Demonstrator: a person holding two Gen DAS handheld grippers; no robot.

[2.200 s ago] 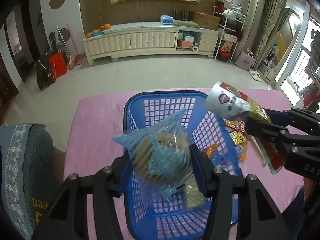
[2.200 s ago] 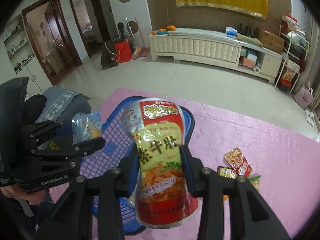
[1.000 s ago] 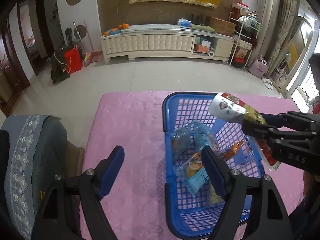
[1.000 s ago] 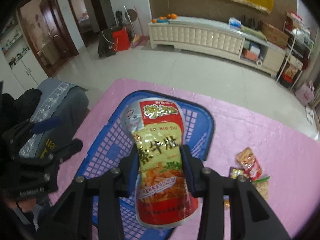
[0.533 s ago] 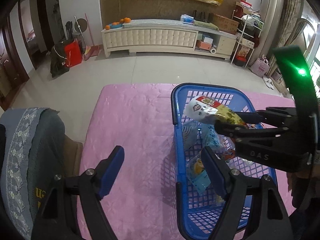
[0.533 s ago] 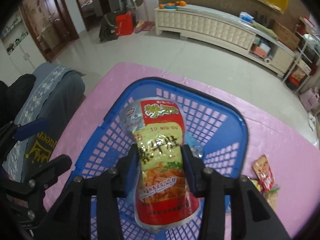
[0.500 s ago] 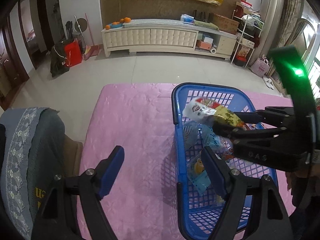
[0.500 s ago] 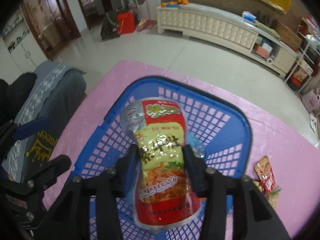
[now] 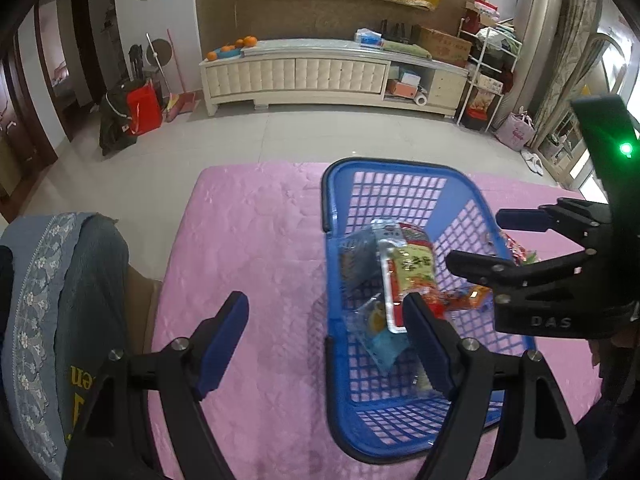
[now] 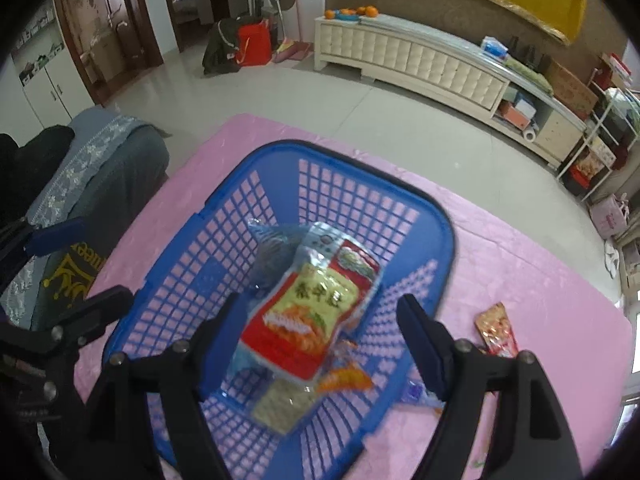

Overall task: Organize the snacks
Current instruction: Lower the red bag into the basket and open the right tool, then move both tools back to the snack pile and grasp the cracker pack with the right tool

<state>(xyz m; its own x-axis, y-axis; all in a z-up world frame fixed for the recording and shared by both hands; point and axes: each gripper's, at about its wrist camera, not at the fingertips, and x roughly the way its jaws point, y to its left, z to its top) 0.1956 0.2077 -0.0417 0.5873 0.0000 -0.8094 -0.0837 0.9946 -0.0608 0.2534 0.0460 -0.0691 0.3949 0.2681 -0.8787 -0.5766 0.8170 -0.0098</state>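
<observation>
Right gripper (image 10: 320,320) opening, its pouch (image 10: 310,316) dropped into the basket (image 10: 248,176); left gripper (image 9: 328,320) empty, agape; next, table packets (image 10: 496,330)

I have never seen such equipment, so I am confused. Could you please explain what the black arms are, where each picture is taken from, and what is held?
A person holds two hand-held grippers, each carrying a camera looking along its fingers. The left gripper is open and empty over the pink tablecloth. The right gripper is opening; its red and yellow snack packet lies free in the blue basket on other packets. A small red packet lies on the cloth outside.
</observation>
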